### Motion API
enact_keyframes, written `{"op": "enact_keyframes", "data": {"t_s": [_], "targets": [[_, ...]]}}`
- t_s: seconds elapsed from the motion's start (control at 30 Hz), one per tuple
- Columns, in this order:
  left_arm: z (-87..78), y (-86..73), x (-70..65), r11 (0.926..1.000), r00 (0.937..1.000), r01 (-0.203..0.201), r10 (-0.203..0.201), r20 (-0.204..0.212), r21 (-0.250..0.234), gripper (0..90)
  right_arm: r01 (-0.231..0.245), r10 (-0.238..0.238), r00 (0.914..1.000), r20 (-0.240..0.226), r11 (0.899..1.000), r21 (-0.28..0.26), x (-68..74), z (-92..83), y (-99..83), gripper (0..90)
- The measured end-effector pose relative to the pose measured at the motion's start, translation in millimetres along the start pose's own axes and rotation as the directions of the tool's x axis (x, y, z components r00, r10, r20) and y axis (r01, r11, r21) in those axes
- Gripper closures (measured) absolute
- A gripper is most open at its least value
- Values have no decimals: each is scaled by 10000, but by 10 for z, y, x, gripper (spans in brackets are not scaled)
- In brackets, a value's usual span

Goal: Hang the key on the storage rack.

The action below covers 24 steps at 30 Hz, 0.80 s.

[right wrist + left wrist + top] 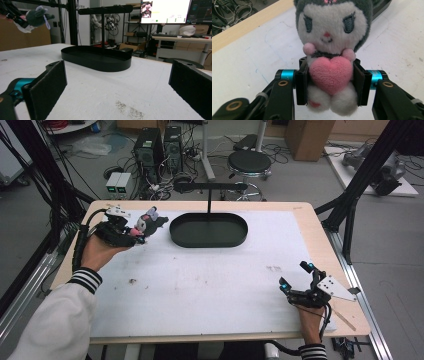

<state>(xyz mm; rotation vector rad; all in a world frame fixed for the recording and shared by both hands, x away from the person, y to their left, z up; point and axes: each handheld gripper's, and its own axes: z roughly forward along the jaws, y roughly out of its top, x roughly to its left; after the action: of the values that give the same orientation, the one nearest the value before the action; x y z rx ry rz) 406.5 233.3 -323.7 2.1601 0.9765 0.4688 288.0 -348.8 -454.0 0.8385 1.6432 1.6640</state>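
A person sits at a table (pixel 300 215) covered by a white mat, holding a gripper in each hand. The left gripper (pixel 330 80), at the far left of the table in the high view, has its jaws closed on the body of a small plush toy (pixel 332 37). The toy has a white face, a dark grey hood and a pink heart on its chest, and it is lifted clear of the mat. Just to its right in the high view lies a black oval tray (pixel 208 230) with a T-shaped stand rising from it. The right gripper (pixel 120 85) rests near the table's right front corner, well apart from the toy, its jaws spread wide with nothing between them.
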Motion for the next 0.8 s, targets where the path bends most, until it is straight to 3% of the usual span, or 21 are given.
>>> {"op": "enact_keyframes", "data": {"t_s": [0.43,0.8], "targets": [[75,342,16,9975,9996,227,-237,-130,-664,562,6,-6,10000,4,10000,-14,0,-1,-1,5],[236,520,12,9945,9990,436,-447,-89,-953,561,-3,3,10000,-9,10000,-4,0,-2,0,5]]}}
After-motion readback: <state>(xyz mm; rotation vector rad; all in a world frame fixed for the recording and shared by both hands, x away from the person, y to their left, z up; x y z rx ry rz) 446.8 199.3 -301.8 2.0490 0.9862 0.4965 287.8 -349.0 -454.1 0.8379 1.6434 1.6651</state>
